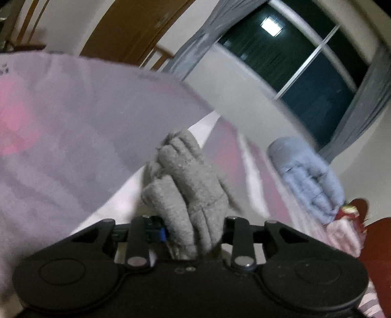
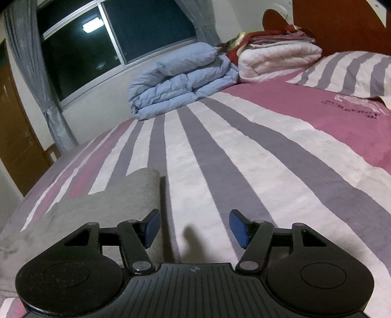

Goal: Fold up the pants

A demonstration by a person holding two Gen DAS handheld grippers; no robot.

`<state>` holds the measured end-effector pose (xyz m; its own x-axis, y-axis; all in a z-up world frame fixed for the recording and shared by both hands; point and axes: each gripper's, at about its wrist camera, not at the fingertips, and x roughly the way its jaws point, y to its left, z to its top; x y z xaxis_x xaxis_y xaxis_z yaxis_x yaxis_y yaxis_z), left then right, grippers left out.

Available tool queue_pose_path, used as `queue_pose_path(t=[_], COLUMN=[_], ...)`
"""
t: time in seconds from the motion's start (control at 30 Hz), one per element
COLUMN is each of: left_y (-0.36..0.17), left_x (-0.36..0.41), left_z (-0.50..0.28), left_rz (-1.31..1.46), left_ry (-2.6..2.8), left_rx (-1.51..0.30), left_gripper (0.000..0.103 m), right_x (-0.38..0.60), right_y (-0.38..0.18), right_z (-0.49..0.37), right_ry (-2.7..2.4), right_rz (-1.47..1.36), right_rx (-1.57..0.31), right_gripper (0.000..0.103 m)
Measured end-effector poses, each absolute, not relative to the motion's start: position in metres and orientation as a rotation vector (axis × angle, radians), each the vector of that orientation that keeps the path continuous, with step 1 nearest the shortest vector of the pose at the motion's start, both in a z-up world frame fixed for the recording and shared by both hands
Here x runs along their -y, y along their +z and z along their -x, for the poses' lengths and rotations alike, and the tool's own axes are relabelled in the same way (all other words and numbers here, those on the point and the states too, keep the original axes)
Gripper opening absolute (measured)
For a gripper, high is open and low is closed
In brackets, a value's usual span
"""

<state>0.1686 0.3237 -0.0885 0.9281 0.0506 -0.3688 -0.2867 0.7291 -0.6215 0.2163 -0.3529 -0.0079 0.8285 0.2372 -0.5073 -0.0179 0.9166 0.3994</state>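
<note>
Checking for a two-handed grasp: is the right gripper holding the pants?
No, the right gripper is open and empty, beside the grey pants.

Dark lettering on the bedspread (image 2: pixel 352 110) (pink part) — too blurred to read.

Left gripper (image 1: pixel 193 234) is clamped on bunched grey pants (image 1: pixel 185 186), which rise toward 12 o'clock. Folded blue duvet (image 1: pixel 308 176) lies at 3 o'clock.

This is a bedroom in a home: a wide bed (image 2: pixel 244 151) with a striped pink, grey and white cover, and a wooden headboard (image 2: pixel 337 22). Folded quilts (image 2: pixel 183 80) sit by a dark window (image 2: pixel 117 36) with grey curtains (image 2: pixel 31 73), beside a wooden door (image 2: pixel 17 137).
</note>
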Motion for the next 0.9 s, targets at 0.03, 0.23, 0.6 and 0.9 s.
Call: queue_pose_path(t=[0.03,0.23,0.6,0.9], left_y=[-0.082,-0.033,-0.014,-0.02], left_x=[-0.318,-0.264,-0.142,-0.039], left_z=[-0.167,-0.179,-0.211,-0.257], left_rz=[0.72,0.573,0.354,0.26], left_ry=[0.185,0.117,-0.013,-0.232], left_rx=[-0.322,-0.268,-0.31,-0.389], left_gripper=[0.022,0.022,0.022,0.022], right_x=[0.356,0.382,0.402,0.432], right_y=[-0.007,-0.004,-0.006,-0.008], right_z=[-0.216,-0.224,-0.251,-0.25], right_ry=[0.14,0.141,0.164,0.165], right_rz=[-0.402,-0.453,-0.402,-0.466], right_rx=[-0.581,-0.618,-0.631,-0.627], right_gripper=[0.062,0.063,0.063,0.063])
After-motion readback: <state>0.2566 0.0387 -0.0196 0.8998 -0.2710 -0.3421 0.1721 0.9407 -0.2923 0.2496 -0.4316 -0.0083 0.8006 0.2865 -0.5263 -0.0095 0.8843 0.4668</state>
